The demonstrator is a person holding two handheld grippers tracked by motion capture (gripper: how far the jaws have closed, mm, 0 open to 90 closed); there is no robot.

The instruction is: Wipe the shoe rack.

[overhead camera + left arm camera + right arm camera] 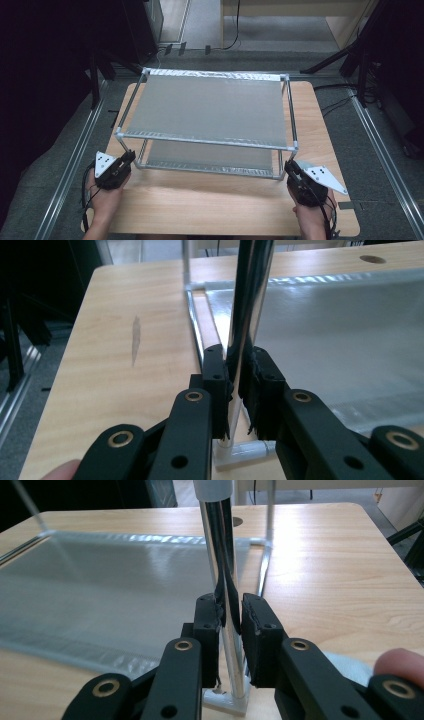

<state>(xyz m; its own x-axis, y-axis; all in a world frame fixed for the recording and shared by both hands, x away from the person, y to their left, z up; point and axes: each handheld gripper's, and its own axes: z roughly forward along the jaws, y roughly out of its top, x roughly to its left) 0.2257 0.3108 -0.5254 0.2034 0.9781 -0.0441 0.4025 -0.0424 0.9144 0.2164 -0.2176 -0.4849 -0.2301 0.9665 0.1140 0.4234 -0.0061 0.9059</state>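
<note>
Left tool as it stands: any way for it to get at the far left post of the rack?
Probably not as things stand. The left tool is shut on the near left post of the rack, so it would have to let go first. Past that, the tabletop beside the rack looks free.

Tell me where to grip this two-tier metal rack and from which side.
Grip the rack by its two near upright posts, coming level from the person's side. The posts are thin, round and vertical, so jaws close across them. The left gripper and right gripper are clamped there, low on each post, above the corner feet.
</note>
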